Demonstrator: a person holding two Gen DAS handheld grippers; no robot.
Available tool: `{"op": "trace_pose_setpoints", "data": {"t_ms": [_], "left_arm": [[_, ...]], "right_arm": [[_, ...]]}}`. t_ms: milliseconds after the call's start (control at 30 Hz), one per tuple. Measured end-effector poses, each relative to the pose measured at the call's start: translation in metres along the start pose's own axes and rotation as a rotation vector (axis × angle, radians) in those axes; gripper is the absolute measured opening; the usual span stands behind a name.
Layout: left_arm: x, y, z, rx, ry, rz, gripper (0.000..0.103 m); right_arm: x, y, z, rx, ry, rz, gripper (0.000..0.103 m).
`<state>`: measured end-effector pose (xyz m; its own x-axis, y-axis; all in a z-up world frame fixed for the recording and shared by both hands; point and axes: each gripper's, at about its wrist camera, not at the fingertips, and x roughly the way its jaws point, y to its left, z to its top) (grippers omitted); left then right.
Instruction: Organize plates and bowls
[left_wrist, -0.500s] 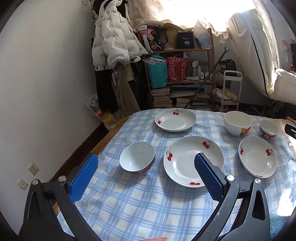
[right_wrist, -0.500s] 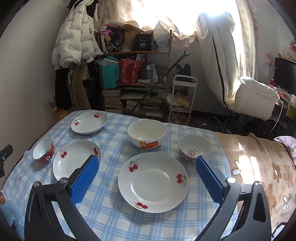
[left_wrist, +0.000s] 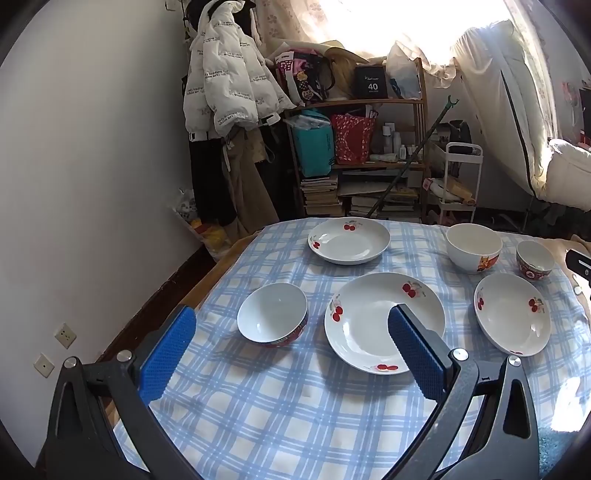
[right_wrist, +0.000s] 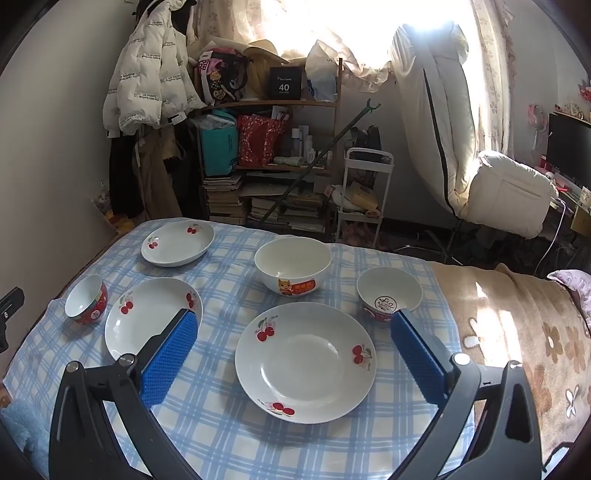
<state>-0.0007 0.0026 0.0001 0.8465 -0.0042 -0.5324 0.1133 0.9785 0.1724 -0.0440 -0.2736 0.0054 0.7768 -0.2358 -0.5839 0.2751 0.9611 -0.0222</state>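
Cherry-patterned white dishes lie on a blue checked cloth (left_wrist: 280, 424). In the left wrist view a small red-sided bowl (left_wrist: 272, 314) sits left, a large plate (left_wrist: 376, 314) centre, a deep plate (left_wrist: 349, 240) behind, another plate (left_wrist: 512, 319) right, a big white bowl (left_wrist: 473, 248) and a small red bowl (left_wrist: 535, 260) far right. My left gripper (left_wrist: 290, 350) is open and empty above the near cloth. In the right wrist view the plate (right_wrist: 306, 360) lies between the fingers of my open, empty right gripper (right_wrist: 293, 356), with the big bowl (right_wrist: 293, 266) and small bowls (right_wrist: 389, 293) (right_wrist: 86, 300) around.
Two more cherry plates (right_wrist: 147, 319) (right_wrist: 178, 243) lie left in the right wrist view. A cluttered shelf (left_wrist: 369, 155), hanging jackets (left_wrist: 225, 88) and a white cart (right_wrist: 364, 192) stand behind the table. A brown flowered blanket (right_wrist: 524, 332) covers the right side.
Both grippers have hardly moved; the views are nearly the same and the dishes have not moved.
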Motion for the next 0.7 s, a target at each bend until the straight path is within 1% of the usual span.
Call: {"op": "trace_pose_setpoints", "data": {"t_ms": [700], "left_arm": [[-0.0001, -0.0025, 0.0009, 0.0, 0.002, -0.002, 0.102]], "right_arm": [[0.0029, 0.0004, -0.0016, -0.005, 0.004, 0.002, 0.103]]}}
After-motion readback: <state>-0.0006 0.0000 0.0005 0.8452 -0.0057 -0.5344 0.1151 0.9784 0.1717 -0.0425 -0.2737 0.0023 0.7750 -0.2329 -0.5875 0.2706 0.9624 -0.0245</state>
